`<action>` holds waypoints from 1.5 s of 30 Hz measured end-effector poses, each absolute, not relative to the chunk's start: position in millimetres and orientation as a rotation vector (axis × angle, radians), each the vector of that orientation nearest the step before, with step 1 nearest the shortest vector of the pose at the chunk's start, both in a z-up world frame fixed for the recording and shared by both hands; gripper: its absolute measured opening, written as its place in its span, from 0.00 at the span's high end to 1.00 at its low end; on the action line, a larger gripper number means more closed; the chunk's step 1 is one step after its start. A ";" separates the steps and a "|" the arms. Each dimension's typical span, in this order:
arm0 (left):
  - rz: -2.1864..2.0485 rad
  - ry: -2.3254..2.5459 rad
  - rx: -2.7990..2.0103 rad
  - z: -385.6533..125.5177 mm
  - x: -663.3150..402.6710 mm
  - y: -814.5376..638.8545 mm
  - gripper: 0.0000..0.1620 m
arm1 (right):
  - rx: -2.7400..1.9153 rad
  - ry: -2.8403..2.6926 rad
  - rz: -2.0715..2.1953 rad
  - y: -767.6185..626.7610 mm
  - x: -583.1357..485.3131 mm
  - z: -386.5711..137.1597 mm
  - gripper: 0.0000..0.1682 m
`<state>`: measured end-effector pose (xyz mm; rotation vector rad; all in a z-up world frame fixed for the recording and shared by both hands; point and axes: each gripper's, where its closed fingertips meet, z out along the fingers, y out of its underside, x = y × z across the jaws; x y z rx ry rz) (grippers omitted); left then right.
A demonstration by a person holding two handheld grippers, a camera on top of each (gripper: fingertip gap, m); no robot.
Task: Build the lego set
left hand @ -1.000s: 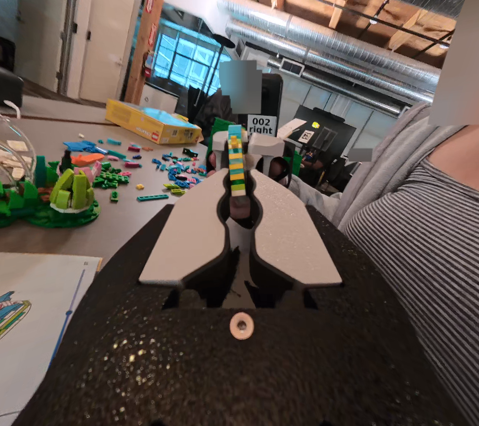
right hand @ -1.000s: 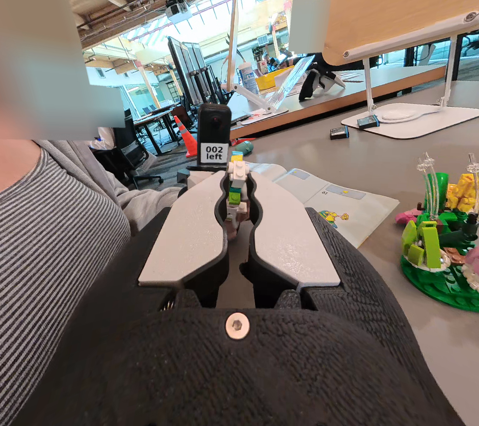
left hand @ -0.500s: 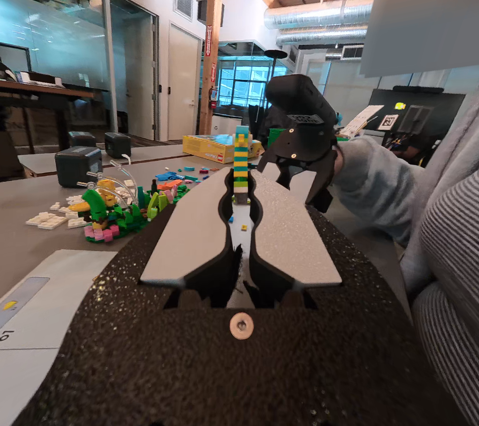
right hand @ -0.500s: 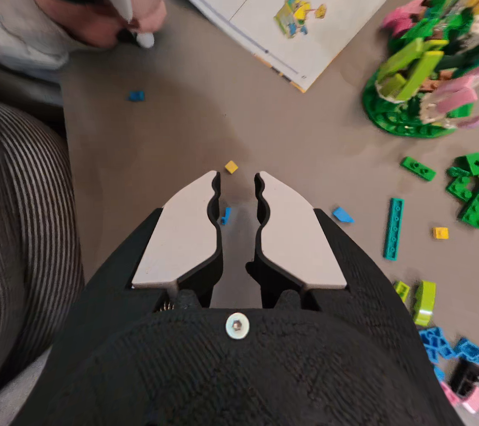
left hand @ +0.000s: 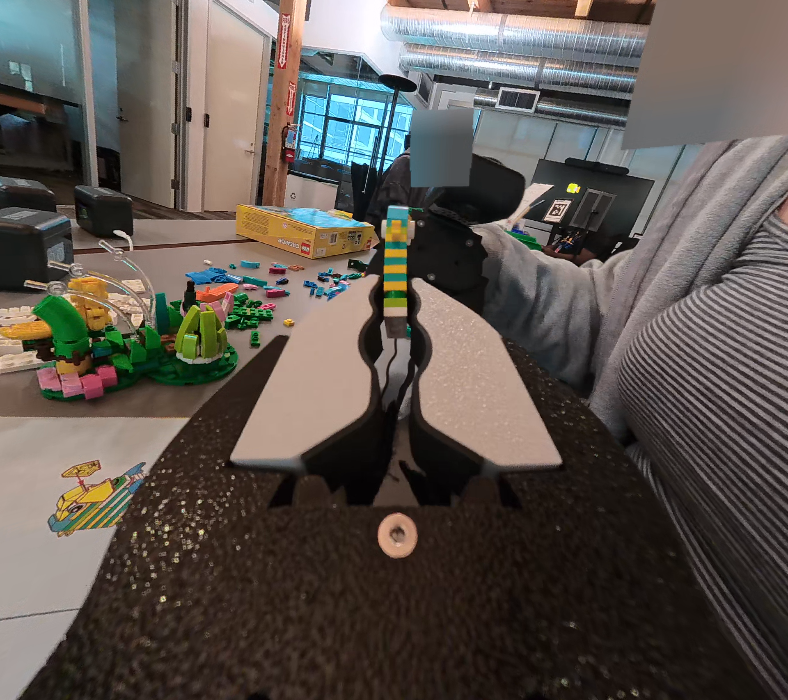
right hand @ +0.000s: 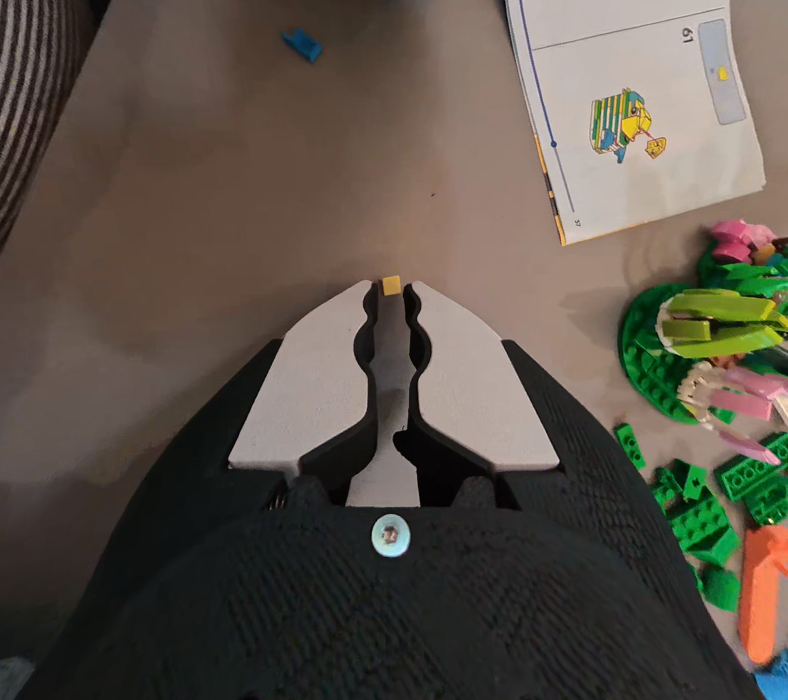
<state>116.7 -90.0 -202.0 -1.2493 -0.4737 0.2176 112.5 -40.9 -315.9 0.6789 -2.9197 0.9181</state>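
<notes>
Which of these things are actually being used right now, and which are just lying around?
In use: striped brick stack in left gripper; small yellow piece at right gripper; instruction booklet.

Lying about: green plant model, yellow box, blue piece.

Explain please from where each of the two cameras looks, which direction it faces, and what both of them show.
Left wrist view: sits on the left gripper, faces level across the table; its fingers clamp the striped lego stack; the person's grey sleeve and striped shirt show.
Right wrist view: sits on the right gripper, faces down at the table; its fingertips flank a small yellow piece; the striped shirt shows at left.
Shared: the green plant model and the instruction booklet.
</notes>
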 end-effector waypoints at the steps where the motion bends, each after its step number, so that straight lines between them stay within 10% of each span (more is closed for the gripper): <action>1: 0.218 -0.474 -1.251 -202.1 116.6 -89.7 0.95 | 0.682 -2.934 0.913 -40.9 112.2 -317.0 0.93; 14: 0.198 -0.485 -1.239 -201.8 115.3 -90.8 0.95 | 0.528 -2.830 0.825 -47.6 82.6 -320.1 0.93; 23: 0.300 -0.533 -1.210 -200.2 108.8 -98.6 0.95 | -0.579 -2.894 1.148 -53.0 90.5 -300.7 0.91; 45: 0.291 -0.516 -1.224 -201.1 110.8 -95.8 0.95 | -0.560 -2.684 0.868 -31.7 88.1 -318.7 0.84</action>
